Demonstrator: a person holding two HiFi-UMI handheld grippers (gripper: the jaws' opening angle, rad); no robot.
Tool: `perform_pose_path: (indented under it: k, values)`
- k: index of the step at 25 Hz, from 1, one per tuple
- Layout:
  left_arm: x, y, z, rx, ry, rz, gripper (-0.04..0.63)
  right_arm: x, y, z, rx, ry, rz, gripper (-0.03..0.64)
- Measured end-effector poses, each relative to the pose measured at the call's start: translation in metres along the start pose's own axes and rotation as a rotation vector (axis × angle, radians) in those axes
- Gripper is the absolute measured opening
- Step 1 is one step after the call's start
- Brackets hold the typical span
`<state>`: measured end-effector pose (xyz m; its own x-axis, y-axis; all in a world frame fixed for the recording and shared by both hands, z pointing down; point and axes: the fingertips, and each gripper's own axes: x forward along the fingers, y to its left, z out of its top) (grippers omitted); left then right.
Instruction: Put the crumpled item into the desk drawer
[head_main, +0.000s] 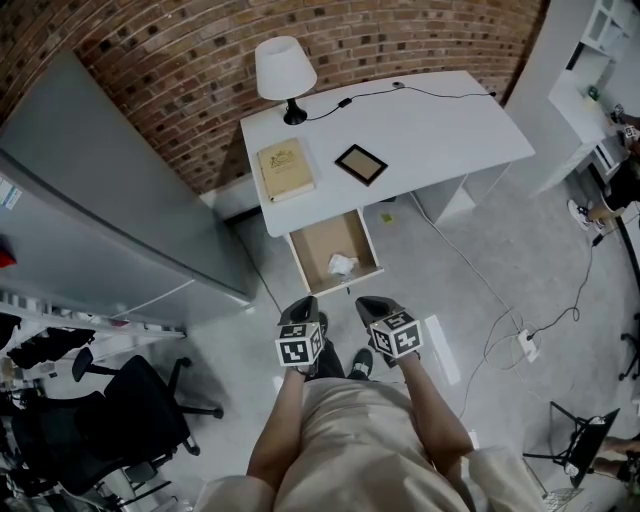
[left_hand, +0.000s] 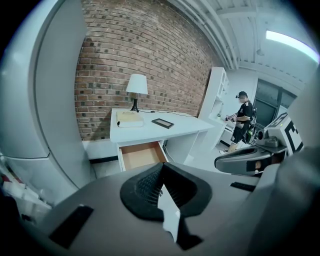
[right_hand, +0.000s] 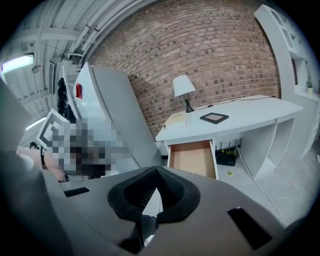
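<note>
White crumpled item (head_main: 342, 265) in drawer (head_main: 312, 245), hidden from gripper views, left gripper (head_main: 305, 303) and right gripper (head_main: 368, 304) closed

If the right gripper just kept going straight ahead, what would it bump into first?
Probably the open drawer of the white desk, though depth is hard to judge.

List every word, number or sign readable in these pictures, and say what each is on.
No text here can be read.
Book on the desk: print on the cover, too small to read.
Red tag on the grey cabinet: too blurred to read.
Marker cubes on the claws: black-and-white square patterns, no letters or numbers.
</note>
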<state>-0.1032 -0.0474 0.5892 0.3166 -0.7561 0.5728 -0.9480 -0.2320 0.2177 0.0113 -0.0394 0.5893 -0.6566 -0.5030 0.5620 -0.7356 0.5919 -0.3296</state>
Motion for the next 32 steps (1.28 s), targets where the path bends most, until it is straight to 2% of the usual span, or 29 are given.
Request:
perform_pose_path:
  k: [11,16,32]
  values:
    - [0.0035,-0.0058,-0.0001,0.011,0.004,-0.01,0.015,-0.0034,-0.0071,-0.0023,0.005,-0.002,-0.012,0.026]
    - [0.0033,-0.0079,-0.0009,0.014,0.007,-0.012,0.015,-0.0037,-0.0052,-0.0034,-0.039,0.011,-0.013,0.026]
    - [-0.0022,0.0014,-0.0032,0.005,0.008,0.002,0.015,0.0012,0.0012,-0.0032,-0.061,0.019,-0.006,0.026]
